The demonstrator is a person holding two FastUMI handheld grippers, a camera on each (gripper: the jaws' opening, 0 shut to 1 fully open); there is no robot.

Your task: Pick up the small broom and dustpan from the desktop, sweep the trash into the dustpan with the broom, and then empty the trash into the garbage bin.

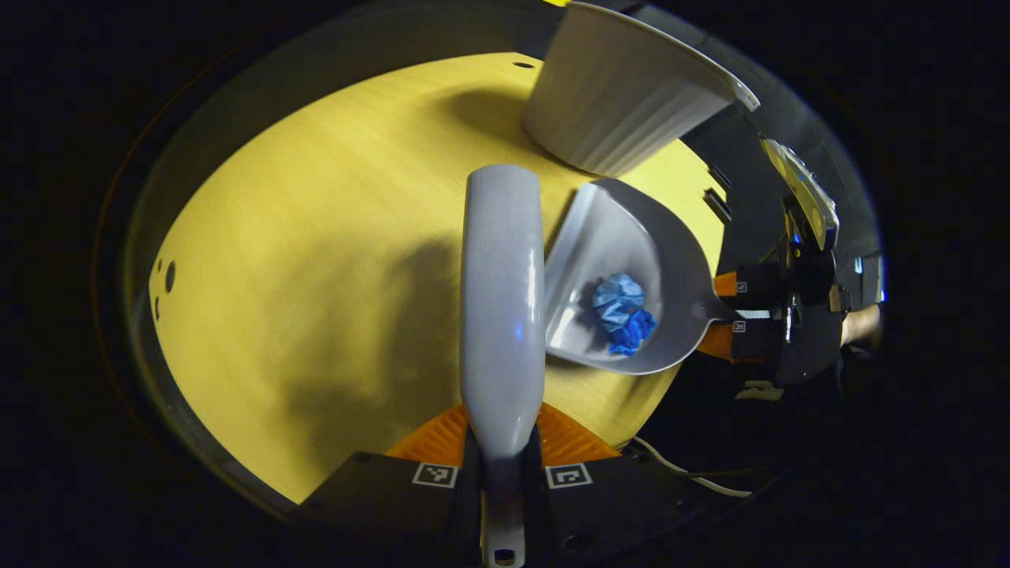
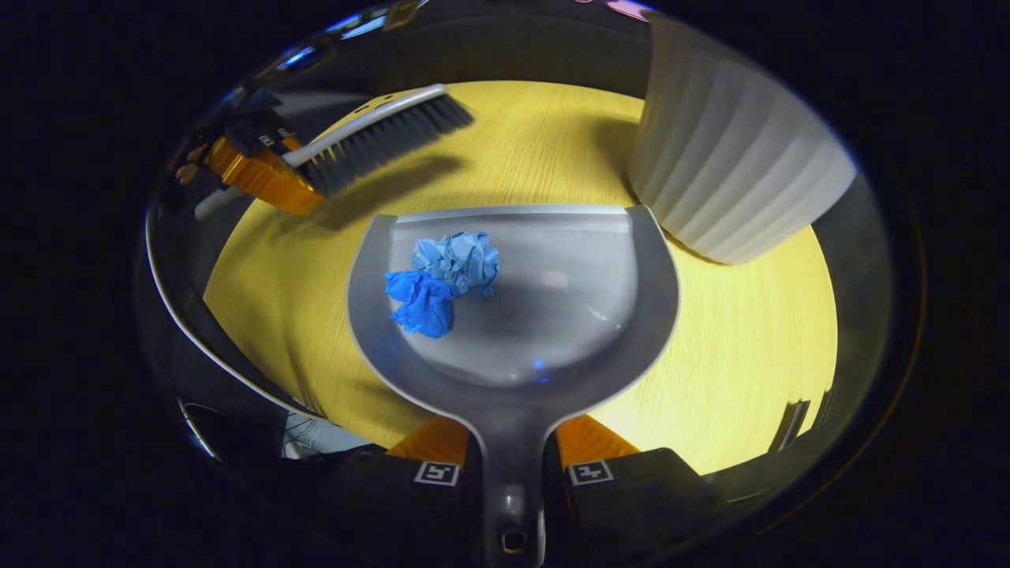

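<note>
My left gripper point(image 1: 503, 454) is shut on the handle of the small grey broom point(image 1: 503, 300), seen from its back and running away from the camera. In the right gripper view the broom point(image 2: 379, 134) hangs above the desk at the upper left, bristles down, with the left gripper point(image 2: 256, 170) at its handle. My right gripper point(image 2: 511, 461) is shut on the stem of the grey dustpan point(image 2: 552, 315). Two crumpled blue paper balls point(image 2: 442, 280) lie in its left half. The dustpan point(image 1: 623, 260) with the blue paper point(image 1: 622, 312) sits just right of the broom, held by the right gripper point(image 1: 730, 308).
A white ribbed garbage bin point(image 2: 726, 173) stands on the yellow wooden desktop point(image 2: 750, 347), just beyond the dustpan's far right corner; the bin point(image 1: 623, 102) is at the upper right in the left gripper view. A white cable point(image 1: 694, 473) hangs off the desk's near edge.
</note>
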